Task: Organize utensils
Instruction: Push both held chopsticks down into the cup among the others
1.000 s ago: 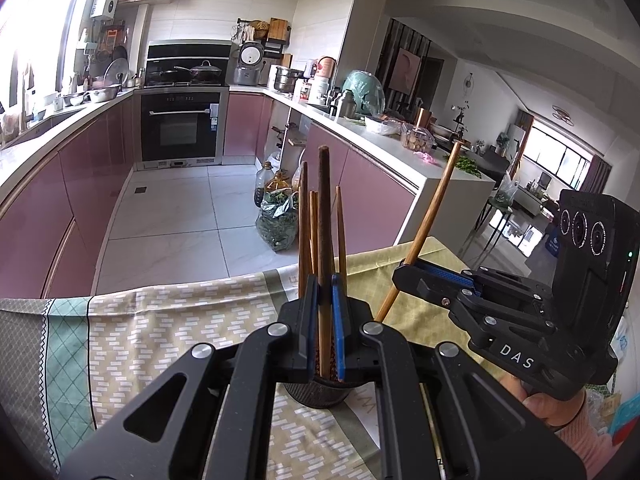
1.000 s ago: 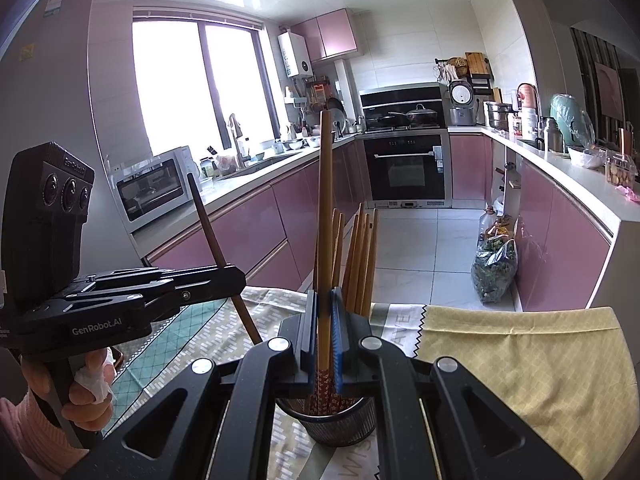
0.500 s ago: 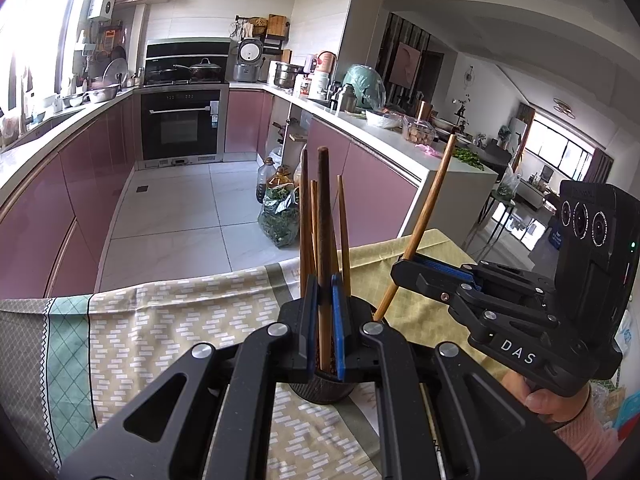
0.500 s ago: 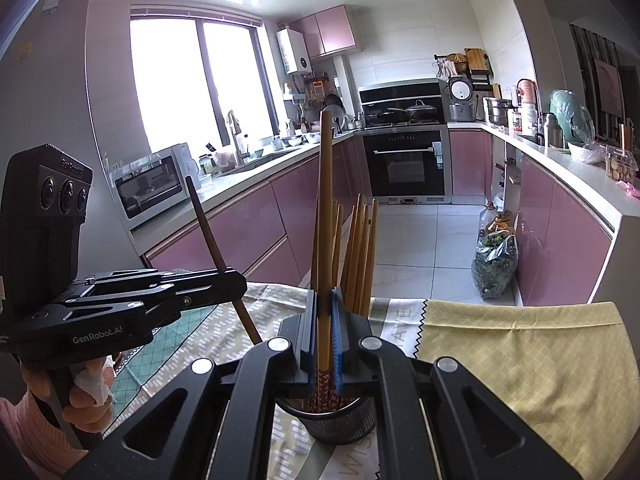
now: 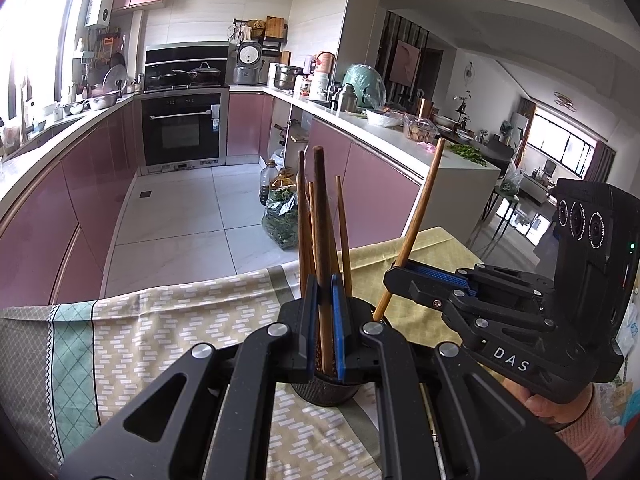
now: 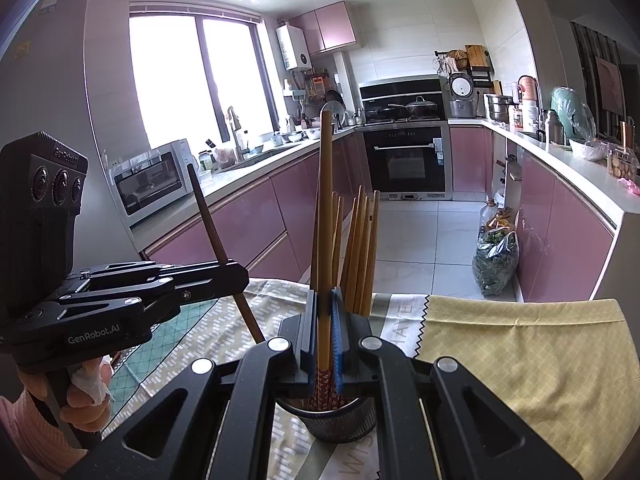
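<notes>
From the left wrist view, the left gripper [image 5: 325,320] has its blue-padded jaws pinched tight on a dark brown chopstick [image 5: 322,240], which stands nearly upright with its lower end down inside a black mesh cup [image 5: 326,394]. The cup sits on a tablecloth [image 5: 160,320] patterned in pale yellow and green with short white dashes. Several lighter wooden chopsticks [image 5: 343,232] rise from the same cup just behind the held one, slim and tapered, fanning slightly apart at the top. To the right, the right gripper [image 5: 394,278] is clamped on a paler chopstick [image 5: 420,220] that leans up and to the right, its lower tip reaching the cup's rim. A hand in a pink sleeve [image 5: 592,436] grasps that tool's handle.

From the right wrist view, the right gripper [image 6: 325,332] is closed on a long light-wood chopstick [image 6: 326,220], upright, whose lower part shows a red patterned band where it enters the mesh cup [image 6: 334,420]. A bunch of similar chopsticks [image 6: 362,248] leans to the right in the cup. At left, the left gripper [image 6: 240,276] grips a dark chopstick [image 6: 208,220] tilted up and to the left, its lower end slanting down towards the cup, though the arm hides where it ends. A hand [image 6: 86,392] grips that handle.
</notes>
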Demonstrator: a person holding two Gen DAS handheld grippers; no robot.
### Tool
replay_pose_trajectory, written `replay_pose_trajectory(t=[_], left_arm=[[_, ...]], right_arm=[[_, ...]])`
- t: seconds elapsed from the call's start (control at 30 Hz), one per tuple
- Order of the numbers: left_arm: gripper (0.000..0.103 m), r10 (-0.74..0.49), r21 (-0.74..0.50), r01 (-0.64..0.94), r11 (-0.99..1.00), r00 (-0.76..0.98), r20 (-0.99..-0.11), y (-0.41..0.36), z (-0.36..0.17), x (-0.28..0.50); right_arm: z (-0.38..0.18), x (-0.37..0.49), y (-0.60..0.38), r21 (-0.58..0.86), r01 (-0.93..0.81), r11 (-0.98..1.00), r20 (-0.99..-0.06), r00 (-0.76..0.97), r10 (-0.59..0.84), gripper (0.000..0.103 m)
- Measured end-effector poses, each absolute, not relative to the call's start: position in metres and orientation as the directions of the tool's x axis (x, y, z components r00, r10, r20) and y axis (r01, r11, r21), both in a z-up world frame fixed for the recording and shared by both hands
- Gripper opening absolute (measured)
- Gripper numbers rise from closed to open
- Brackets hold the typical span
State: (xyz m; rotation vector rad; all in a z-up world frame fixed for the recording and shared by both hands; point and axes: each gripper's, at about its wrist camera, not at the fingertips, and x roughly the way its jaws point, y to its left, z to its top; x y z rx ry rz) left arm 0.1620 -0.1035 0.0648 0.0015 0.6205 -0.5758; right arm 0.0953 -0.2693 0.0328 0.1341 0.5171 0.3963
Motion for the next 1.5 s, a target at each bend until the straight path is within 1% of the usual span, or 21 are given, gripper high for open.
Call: replay_pose_trajectory(t=[1.1,1.5], left_arm=[[0.008,-0.489,-0.122,0.528,0.840,0.642,-0.591,-0.121,0.054,0.187],[0.008,-0.484,-0.132,0.522,0.842,0.627,-0.610,-0.124,0.049,0.193]], right_arm=[[0.025,0.110,-0.258,0.218,-0.339,0.915,-0.494,0.771,0.403,0.006],[0.021,0.118,-0.255,0.231,-0.336,0.913,-0.512,0.756,0.407,0.006]])
